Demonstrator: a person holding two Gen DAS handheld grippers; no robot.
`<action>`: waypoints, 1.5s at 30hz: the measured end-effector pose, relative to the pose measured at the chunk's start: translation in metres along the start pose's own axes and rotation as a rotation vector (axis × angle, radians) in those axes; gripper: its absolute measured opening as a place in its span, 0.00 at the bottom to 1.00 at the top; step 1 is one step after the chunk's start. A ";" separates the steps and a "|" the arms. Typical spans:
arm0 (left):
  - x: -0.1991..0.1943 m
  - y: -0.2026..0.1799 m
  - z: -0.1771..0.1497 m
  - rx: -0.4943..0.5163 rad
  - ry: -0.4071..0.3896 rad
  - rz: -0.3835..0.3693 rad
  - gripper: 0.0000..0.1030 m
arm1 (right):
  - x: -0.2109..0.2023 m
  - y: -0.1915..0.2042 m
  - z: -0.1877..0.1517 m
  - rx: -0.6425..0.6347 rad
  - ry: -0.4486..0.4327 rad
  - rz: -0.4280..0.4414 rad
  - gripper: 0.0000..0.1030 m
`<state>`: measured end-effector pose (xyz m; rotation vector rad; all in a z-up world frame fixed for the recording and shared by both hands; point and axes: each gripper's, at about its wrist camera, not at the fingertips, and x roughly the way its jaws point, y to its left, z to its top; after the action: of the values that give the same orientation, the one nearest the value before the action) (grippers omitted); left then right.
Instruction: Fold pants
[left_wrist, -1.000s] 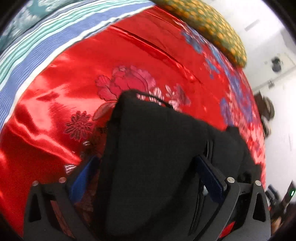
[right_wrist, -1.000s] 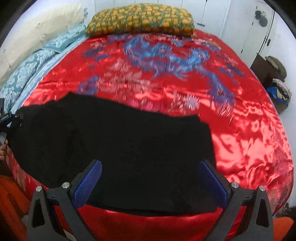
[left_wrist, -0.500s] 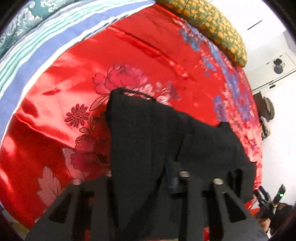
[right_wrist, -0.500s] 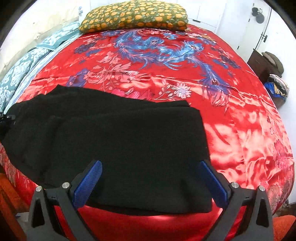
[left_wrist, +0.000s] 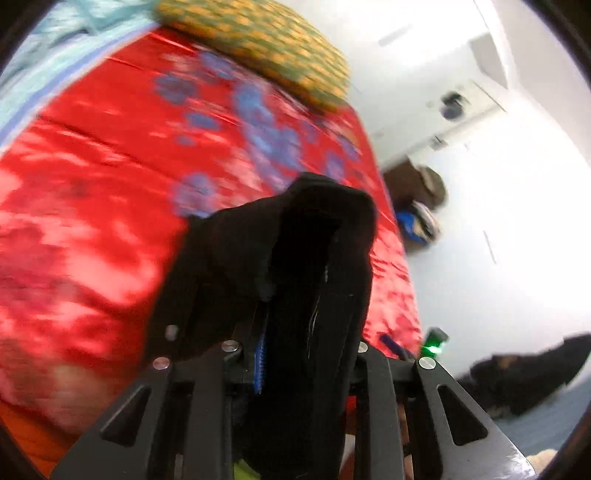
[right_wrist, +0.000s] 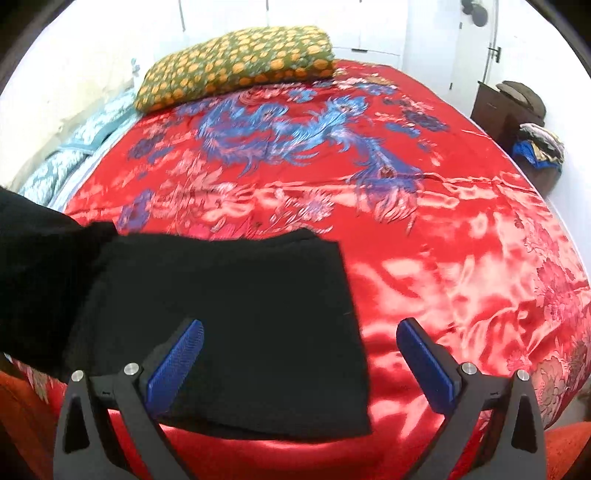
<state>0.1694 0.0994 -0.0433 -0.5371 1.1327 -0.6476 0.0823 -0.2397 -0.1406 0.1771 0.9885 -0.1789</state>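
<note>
Black pants lie on the red bedspread near the bed's front edge. Their left end is lifted off the bed at the left of the right wrist view. In the left wrist view my left gripper is shut on that bunched end of the pants, which drapes over and hides its fingers. My right gripper is open, its blue pads spread above the right part of the pants, holding nothing.
A green and orange patterned pillow lies at the head of the bed. A light blue quilt lies along the left side. A dark cabinet with clothes stands at the right by the white wall.
My left gripper closed on the left end of the pants and lifted it up and towards the right. My right gripper stayed open and moved in closer over the pants.
</note>
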 end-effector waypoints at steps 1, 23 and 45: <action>0.017 -0.013 -0.003 0.012 0.020 -0.014 0.22 | -0.003 -0.006 0.001 0.014 -0.010 0.002 1.00; 0.075 -0.050 -0.060 0.283 -0.109 0.314 0.94 | 0.020 -0.043 -0.012 0.210 0.118 0.448 1.00; 0.100 -0.006 -0.143 0.428 -0.065 0.448 0.94 | 0.032 -0.057 -0.027 0.209 0.244 0.341 0.43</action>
<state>0.0623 0.0147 -0.1523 0.0644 0.9718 -0.4560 0.0646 -0.2910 -0.1856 0.5652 1.1651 0.0551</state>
